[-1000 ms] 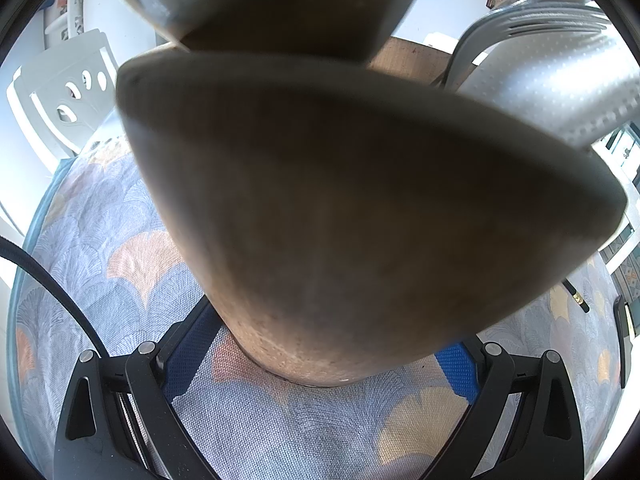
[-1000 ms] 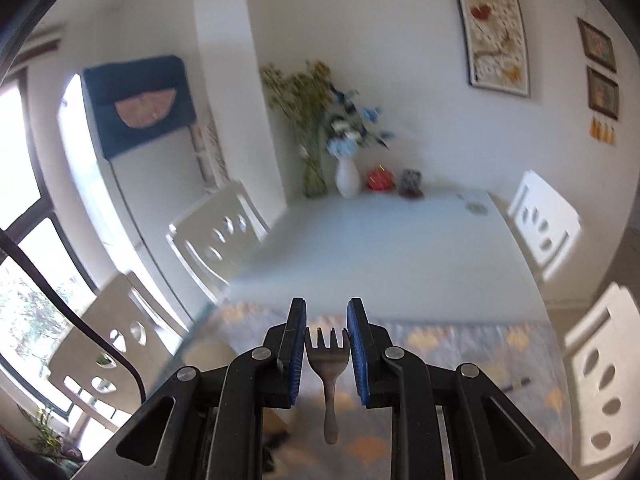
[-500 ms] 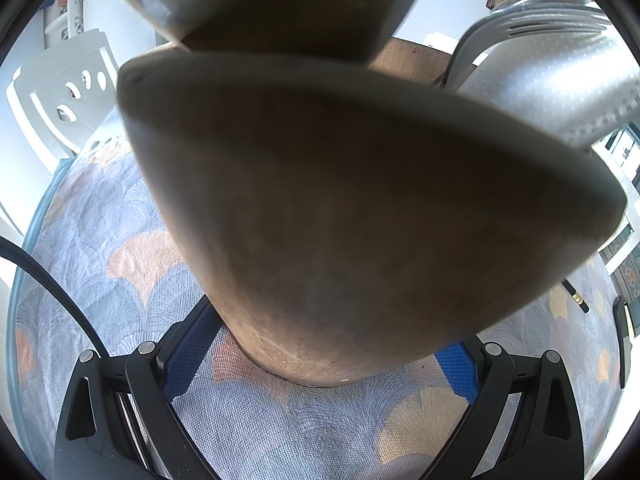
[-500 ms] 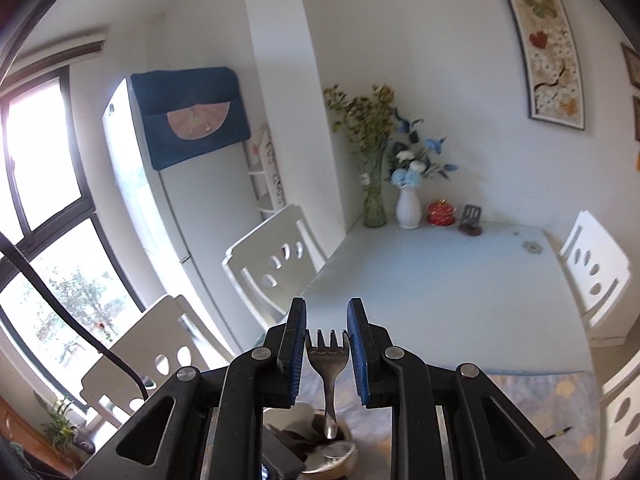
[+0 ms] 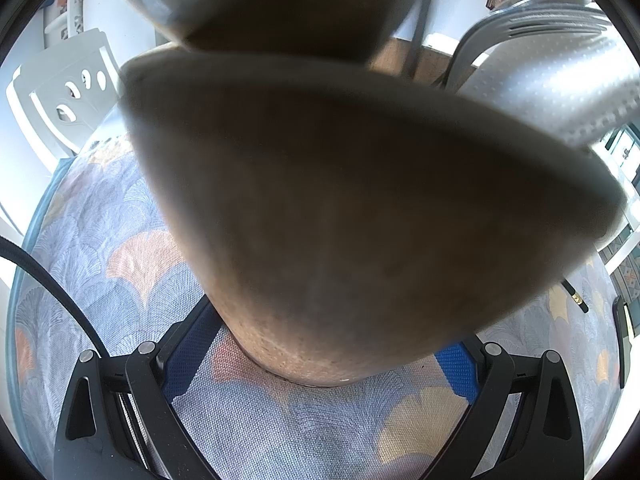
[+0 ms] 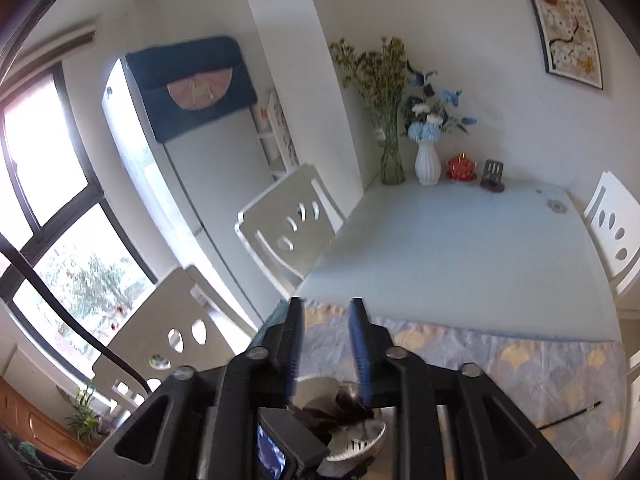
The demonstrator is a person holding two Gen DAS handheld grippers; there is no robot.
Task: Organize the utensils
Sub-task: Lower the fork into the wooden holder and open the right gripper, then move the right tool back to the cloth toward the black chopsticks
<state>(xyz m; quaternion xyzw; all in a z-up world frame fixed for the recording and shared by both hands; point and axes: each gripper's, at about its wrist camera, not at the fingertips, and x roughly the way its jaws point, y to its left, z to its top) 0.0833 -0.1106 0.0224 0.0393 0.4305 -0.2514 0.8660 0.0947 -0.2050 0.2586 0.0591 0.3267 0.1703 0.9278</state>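
A: Left claw point(image 5: 324, 348), state?
B: Pinching pot point(image 5: 360, 220); blue pads point(image 5: 456, 360) set against both sides of base, low down. Pointing steeply down at cloth point(image 5: 120, 240)
A: Pot position?
B: Upright on cloth, close against left camera, filling most of that view; blurred at rim
A: Contents of pot?
B: Spoon point(image 5: 280, 0) at top of view, above rim. Grey dotted turner point(image 5: 552, 80) at upper right, tined end up. Thin dark rod point(image 5: 420, 20) between the 2, upright; too blurred to identify
A: Right claw point(image 6: 326, 340), state?
B: Spread; jaws just opened wider. Nothing between fingers point(image 6: 362, 352); cloth visible through gap
A: Position relative to pot?
B: Above pot and apart from it; pot visible below fingers in right view, with dark utensil parts and 1 pale utensil inside. Left claw's camera body just beside pot, lower left
A: Utensils outside pot?
B: 1 chopstick point(image 6: 568, 420) flat on cloth, well right of pot, touching nothing
A: Surroundings?
B: Cloth over near end of pale table point(image 6: 460, 248); 2 vases point(image 6: 428, 164) with flowers and small items at far end by wall. White chairs point(image 6: 288, 228) along left side; 1 more at right
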